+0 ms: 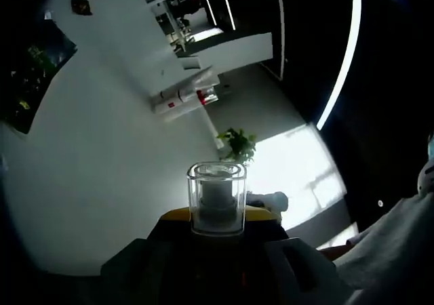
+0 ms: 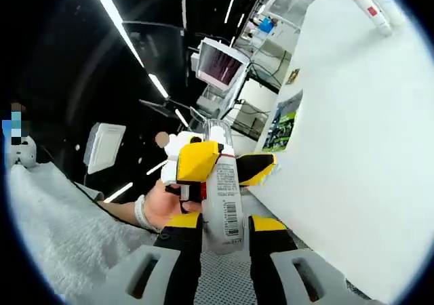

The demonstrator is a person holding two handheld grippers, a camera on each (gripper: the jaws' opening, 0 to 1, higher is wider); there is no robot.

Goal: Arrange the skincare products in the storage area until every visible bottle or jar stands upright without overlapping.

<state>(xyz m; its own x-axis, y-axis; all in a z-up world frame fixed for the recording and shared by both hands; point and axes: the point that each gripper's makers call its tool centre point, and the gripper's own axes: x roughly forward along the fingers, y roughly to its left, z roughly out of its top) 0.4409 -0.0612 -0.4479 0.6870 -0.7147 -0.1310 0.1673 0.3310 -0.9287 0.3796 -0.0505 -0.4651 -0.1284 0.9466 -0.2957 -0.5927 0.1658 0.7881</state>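
The left gripper was closed on the clear cap of a skincare bottle, its yellow-tipped jaws pressed against the cap's lower sides. Through the clear walls a white inner collar showed inside the cap. In the right gripper view the same bottle was a white tube-like body with printed text and a barcode, and the right gripper pinched its lower end between two black and yellow jaws. The left gripper came in from the left there, clamped at the bottle's top, with a hand and a white sleeve behind it. So the bottle was held up between both grippers, off any surface.

Beyond the cap, a broad white wall ran off to the left, with a small green plant standing just past the cap and bright floor to its right. Beside the bottle in the right gripper view, a large white panel filled the right side, its edge close to the jaws. A grey mesh surface lay between the right gripper's jaws.
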